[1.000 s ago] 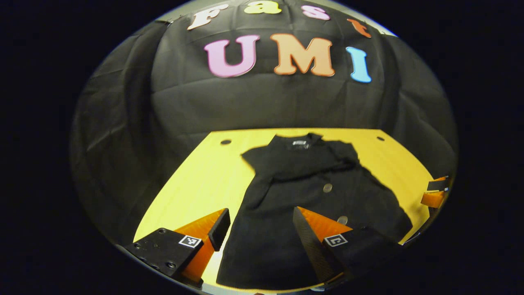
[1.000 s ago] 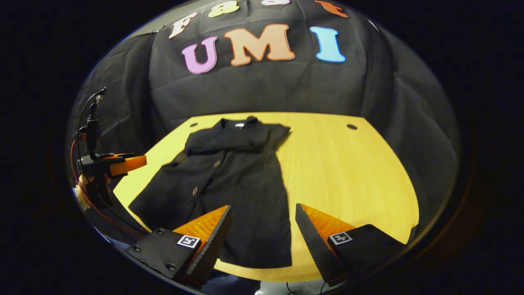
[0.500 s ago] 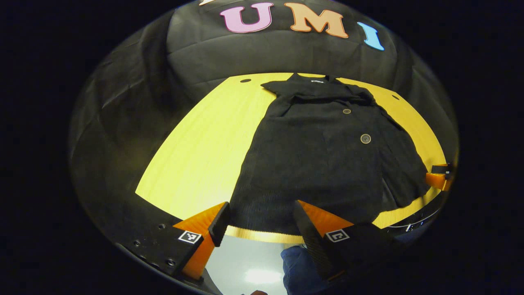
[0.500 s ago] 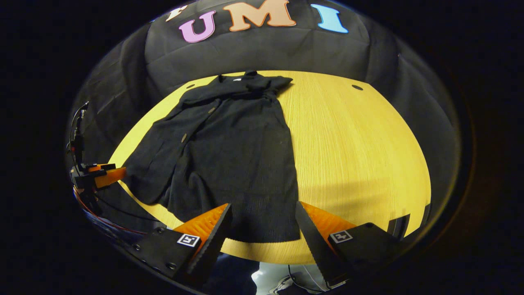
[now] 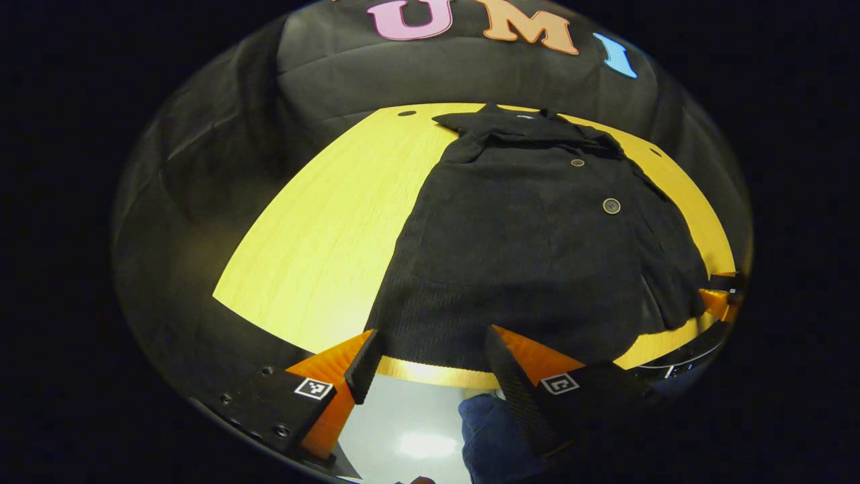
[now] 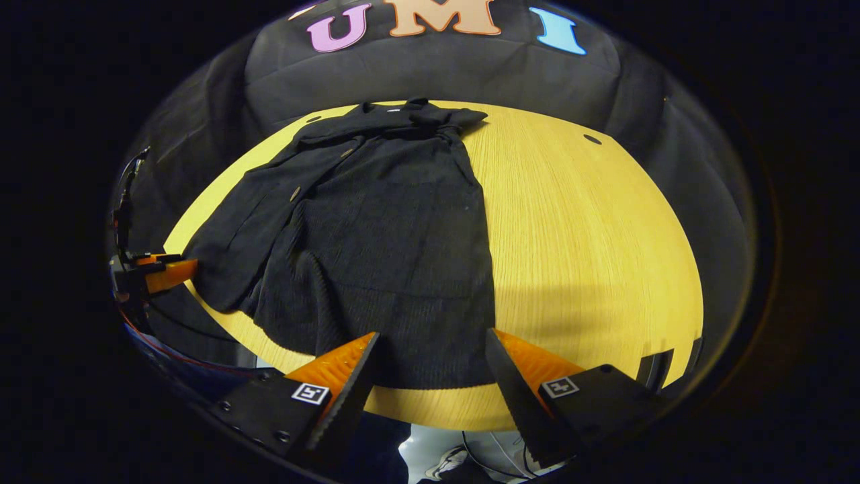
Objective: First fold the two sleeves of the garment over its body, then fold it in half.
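A black buttoned garment [image 5: 537,242] lies flat on the yellow wooden table [image 5: 322,242], collar at the far side, hem at the near edge; both sleeves lie folded across its upper body. In the right gripper view the garment [image 6: 376,235] covers the table's [image 6: 578,242] left half. My left gripper [image 5: 430,356] hangs open just over the hem's left part at the table's near edge. My right gripper [image 6: 430,363] is open over the hem's right corner. Nothing is between either pair of fingers. The other gripper [image 6: 158,272] appears at the far left of the right gripper view.
Two small round holes [image 5: 406,113] [image 6: 592,139] mark the table's far corners. Black cloth walls stand behind and beside the table. Below the near edge I see pale floor [image 5: 416,437] and a person's blue trouser leg [image 5: 490,437]. Cables [image 6: 127,202] trail from the other gripper.
Both grippers pulled back toward the table's near edge and tilted down, so the garment's hem now lies right in front of the fingers. The garment itself has not moved.
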`<state>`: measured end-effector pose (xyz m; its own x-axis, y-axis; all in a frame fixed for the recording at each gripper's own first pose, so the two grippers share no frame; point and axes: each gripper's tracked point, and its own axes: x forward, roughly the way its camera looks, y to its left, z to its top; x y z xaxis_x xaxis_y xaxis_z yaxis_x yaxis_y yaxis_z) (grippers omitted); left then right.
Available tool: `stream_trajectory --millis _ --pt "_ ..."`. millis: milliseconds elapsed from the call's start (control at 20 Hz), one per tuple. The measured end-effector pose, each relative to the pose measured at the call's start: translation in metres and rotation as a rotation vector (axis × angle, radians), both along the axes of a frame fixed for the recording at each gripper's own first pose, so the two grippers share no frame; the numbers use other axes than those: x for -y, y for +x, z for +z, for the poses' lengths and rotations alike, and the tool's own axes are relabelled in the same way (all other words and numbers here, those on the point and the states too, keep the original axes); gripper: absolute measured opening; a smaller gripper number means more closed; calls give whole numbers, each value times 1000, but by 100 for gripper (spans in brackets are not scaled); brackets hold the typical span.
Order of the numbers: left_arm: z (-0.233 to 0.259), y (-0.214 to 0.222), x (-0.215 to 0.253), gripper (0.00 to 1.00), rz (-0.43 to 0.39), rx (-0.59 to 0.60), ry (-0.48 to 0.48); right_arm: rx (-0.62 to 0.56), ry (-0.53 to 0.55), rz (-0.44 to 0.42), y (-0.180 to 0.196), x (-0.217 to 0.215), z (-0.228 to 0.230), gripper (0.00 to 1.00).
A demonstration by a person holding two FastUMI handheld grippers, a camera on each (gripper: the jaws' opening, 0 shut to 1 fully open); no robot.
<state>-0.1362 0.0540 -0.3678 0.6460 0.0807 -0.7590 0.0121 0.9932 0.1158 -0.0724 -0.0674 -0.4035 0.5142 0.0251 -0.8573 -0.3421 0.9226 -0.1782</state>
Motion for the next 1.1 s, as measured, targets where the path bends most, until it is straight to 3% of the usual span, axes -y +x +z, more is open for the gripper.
stream_trajectory --millis 50,100,150,200,250,300,450,650,700,750,800,850,1000,1100 --pt "-2 -1 0 96 20 -7 -34 -2 0 -3 0 0 0 93" --pt "-3 -3 1 96 46 -10 -67 -6 2 -4 -1 -1 -2 98" --pt "-3 -3 4 97 40 -11 -73 -7 -1 -2 -1 -2 -2 92" --pt "-4 -4 7 97 8 -12 -66 -11 2 2 -2 -4 -2 93" --pt "-2 -4 10 96 -23 0 -55 -9 2 5 -3 -7 -2 85" --pt "-4 -4 16 91 -42 5 -50 -10 6 10 -4 -9 -4 82" --pt "-4 0 28 56 -81 24 -53 -11 19 13 -7 -17 -6 58" --pt "-4 0 34 25 -124 28 -81 -15 40 12 -9 -25 -8 31" --pt "-4 1 39 20 -132 29 -94 -16 35 14 -10 -24 -8 31" --pt "-3 2 42 8 -138 30 -104 -25 33 25 -11 -25 -8 31" --pt "-4 2 41 4 -138 32 -113 -35 41 37 -12 -30 -9 31" --pt "-4 3 41 0 -137 32 -123 -34 42 46 -12 -31 -10 13" --pt "-3 4 42 0 -125 36 -155 -39 20 82 -12 -39 -11 16" --pt "-3 4 42 0 -125 33 -156 -35 18 72 -11 -40 -9 11"
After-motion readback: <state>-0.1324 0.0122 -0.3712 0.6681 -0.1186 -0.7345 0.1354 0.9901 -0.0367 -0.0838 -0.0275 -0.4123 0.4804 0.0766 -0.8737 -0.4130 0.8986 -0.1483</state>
